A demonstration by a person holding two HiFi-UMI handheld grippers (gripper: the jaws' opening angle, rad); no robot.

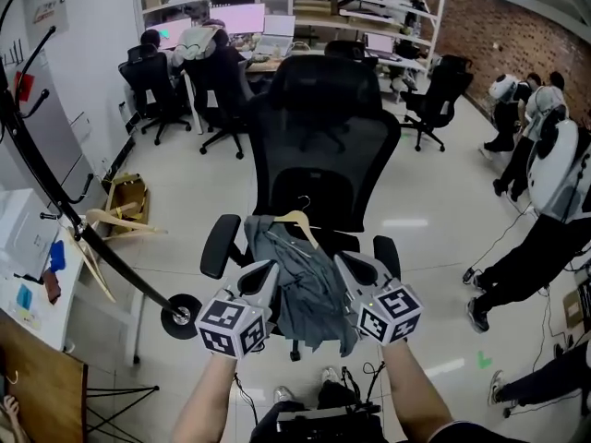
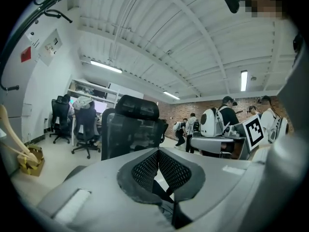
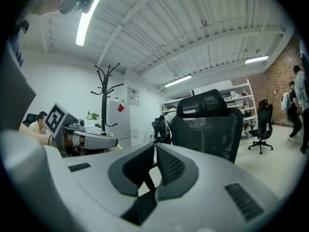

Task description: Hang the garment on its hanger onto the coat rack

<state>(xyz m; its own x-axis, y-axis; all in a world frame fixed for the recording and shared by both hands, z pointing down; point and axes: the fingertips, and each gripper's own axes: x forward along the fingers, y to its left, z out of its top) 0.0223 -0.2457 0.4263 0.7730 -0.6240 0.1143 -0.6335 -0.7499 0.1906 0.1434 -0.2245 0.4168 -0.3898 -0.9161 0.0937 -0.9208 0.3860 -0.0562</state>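
Right, you have one grey garment, a soft, crumpled cloth, lying on the seat of the black mesh-backed office chair and spilling over its front edge. Its collar end sits on a single pale wooden hanger with a thin hook that points towards the chair's backrest. Your two grippers, smooth grey shells, are low on either side of that cloth. The left gripper is near the garment's left edge and the right gripper is near its right edge. Each carries one cube with black and white square markers. In the left gripper view the two dark, dimpled pads meet at their tips, so that claw is clenched on nothing. The right gripper view shows the same: the pads are together, or very nearly so, with no cloth between them. The coat rack is one slim black pole off to your left, ending in a round black foot, with curved prongs at its top in the right gripper view. Low on it hang what look like two spare wooden hangers, though they overlap and the count is unsure.
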